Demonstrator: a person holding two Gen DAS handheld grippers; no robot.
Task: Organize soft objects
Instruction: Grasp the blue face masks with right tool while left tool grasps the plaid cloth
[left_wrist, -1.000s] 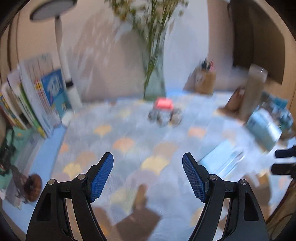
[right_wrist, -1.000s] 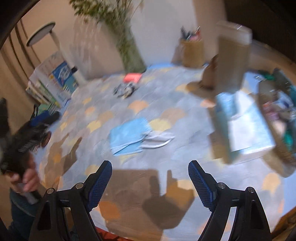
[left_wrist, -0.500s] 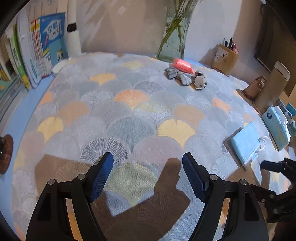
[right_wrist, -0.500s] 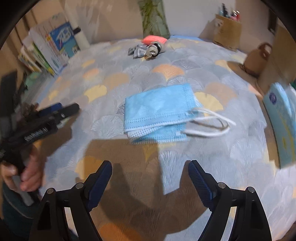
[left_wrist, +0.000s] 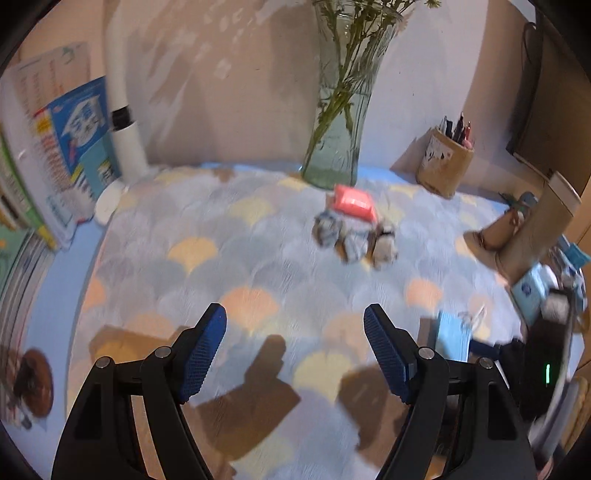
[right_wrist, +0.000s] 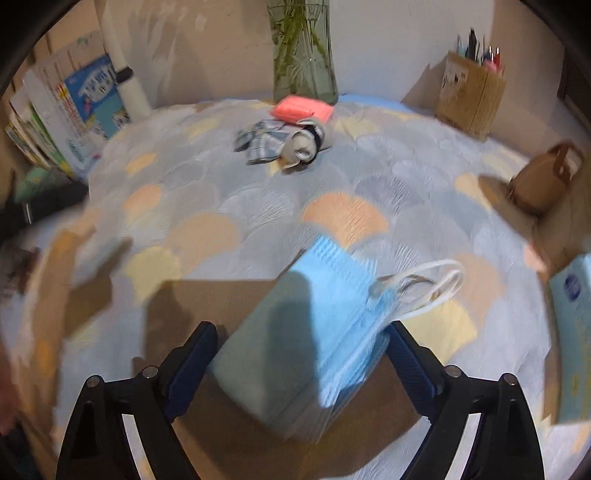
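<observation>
A stack of blue face masks (right_wrist: 317, 332) with white ear loops lies on the patterned cloth, right between the fingers of my open right gripper (right_wrist: 299, 369); the jaws stand on either side of it, not closed. The masks also show at the right of the left wrist view (left_wrist: 452, 336). Rolled grey socks (right_wrist: 284, 142) and a pink packet (right_wrist: 301, 107) lie farther back by the vase; the left wrist view shows the socks (left_wrist: 354, 236) and the packet (left_wrist: 352, 203) too. My left gripper (left_wrist: 295, 354) is open and empty above the cloth.
A glass vase with stems (left_wrist: 338, 147), a pen holder (left_wrist: 445, 164), a white lamp base (left_wrist: 123, 122) and upright books (left_wrist: 70, 147) line the back and left. A brown pouch (right_wrist: 543, 184) and a blue tissue pack (right_wrist: 572, 332) sit at the right.
My right gripper has moved forward and down so the mask stack now sits between its fingers. The left gripper has tilted up and turned toward the vase.
</observation>
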